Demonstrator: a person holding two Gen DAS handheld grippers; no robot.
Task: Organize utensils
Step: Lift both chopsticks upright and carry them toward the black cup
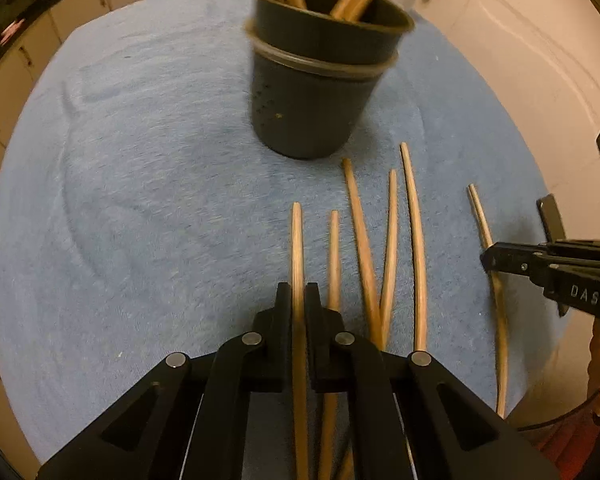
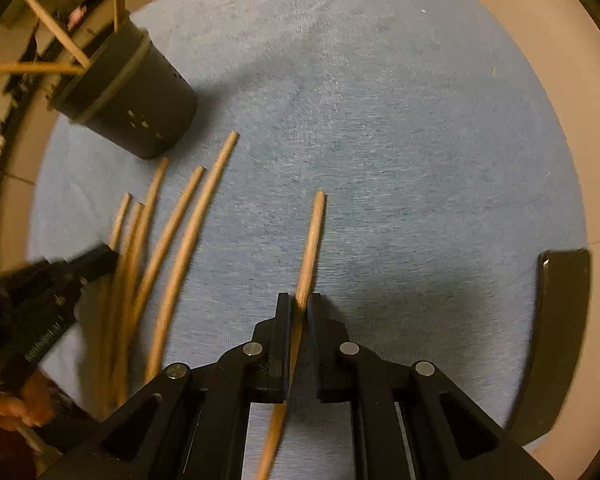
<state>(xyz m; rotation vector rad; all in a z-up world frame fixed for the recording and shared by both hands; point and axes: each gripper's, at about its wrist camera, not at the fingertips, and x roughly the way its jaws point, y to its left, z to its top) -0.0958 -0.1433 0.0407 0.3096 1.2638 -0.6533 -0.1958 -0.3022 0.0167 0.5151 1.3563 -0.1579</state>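
A dark utensil cup [image 1: 316, 80] with several wooden chopsticks standing in it sits on a blue cloth [image 1: 140, 200]; it also shows in the right wrist view [image 2: 132, 92]. Several loose chopsticks [image 1: 388, 240] lie side by side on the cloth in front of it. My left gripper [image 1: 298, 292] is shut on one chopstick [image 1: 297, 240], the leftmost. My right gripper [image 2: 300, 302] is shut on another chopstick [image 2: 314, 232], apart to the right; it shows at the right edge of the left wrist view [image 1: 490, 258].
The blue cloth [image 2: 380, 120] covers a pale countertop [image 2: 580, 80]. A dark curved object [image 2: 560, 340] lies at the cloth's right edge. Cabinets [image 1: 40, 40] stand at the far left. A hand [image 2: 12, 404] holds the left gripper.
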